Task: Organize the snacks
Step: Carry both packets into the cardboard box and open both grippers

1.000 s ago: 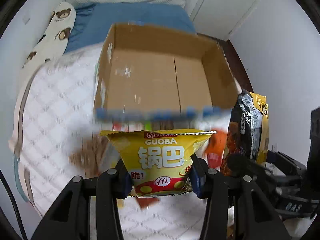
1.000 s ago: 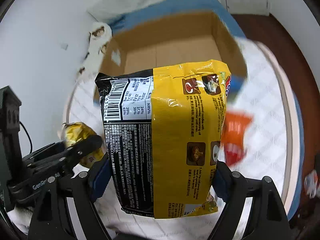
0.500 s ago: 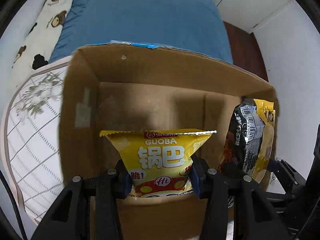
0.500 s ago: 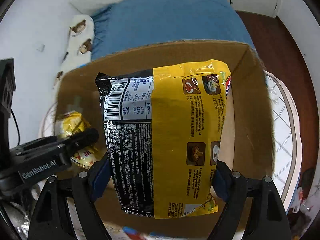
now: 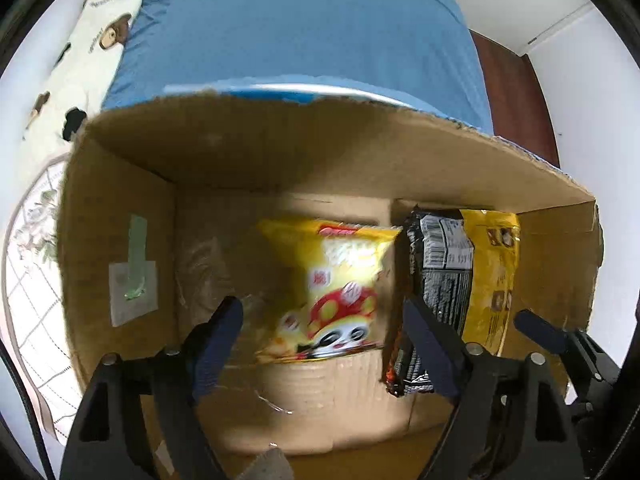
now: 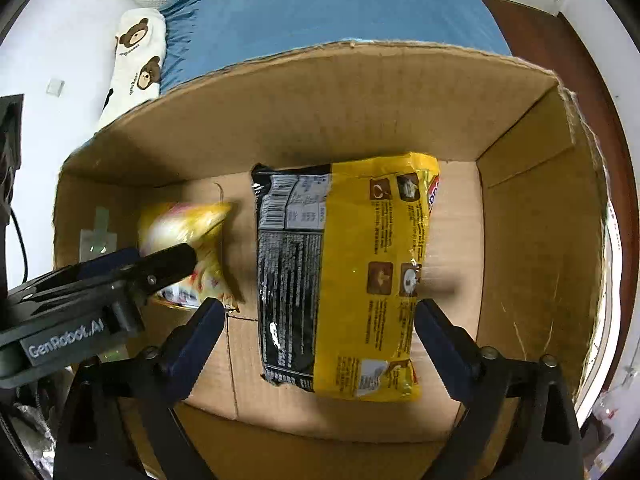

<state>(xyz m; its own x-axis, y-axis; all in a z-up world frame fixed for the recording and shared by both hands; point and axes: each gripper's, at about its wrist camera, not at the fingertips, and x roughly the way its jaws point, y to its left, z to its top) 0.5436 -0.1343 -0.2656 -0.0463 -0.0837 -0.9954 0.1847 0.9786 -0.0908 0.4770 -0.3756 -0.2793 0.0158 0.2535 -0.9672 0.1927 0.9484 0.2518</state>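
Both grippers hang over an open cardboard box [image 5: 280, 148] [image 6: 360, 92]. My left gripper [image 5: 320, 336] is opening; its pads stand clear of the small yellow snack bag [image 5: 340, 280], which is blurred and lies loose below them in the box. My right gripper [image 6: 316, 328] is opening too, and the yellow and black noodle packet [image 6: 344, 272] sits free between its spread fingers on the box floor. In the right wrist view the small yellow snack bag [image 6: 188, 236] lies left of the packet under the left gripper's finger [image 6: 160, 264].
The box stands on a bed with a blue sheet [image 5: 304, 28] behind it and a white quilt [image 5: 28, 272] to the left. A bear-print pillow [image 6: 136, 56] lies at the far left. Brown floor [image 6: 532, 28] shows at the right.
Both grippers came forward and down over the box, then opened. The small yellow bag and the noodle packet left the pads and dropped into the box.
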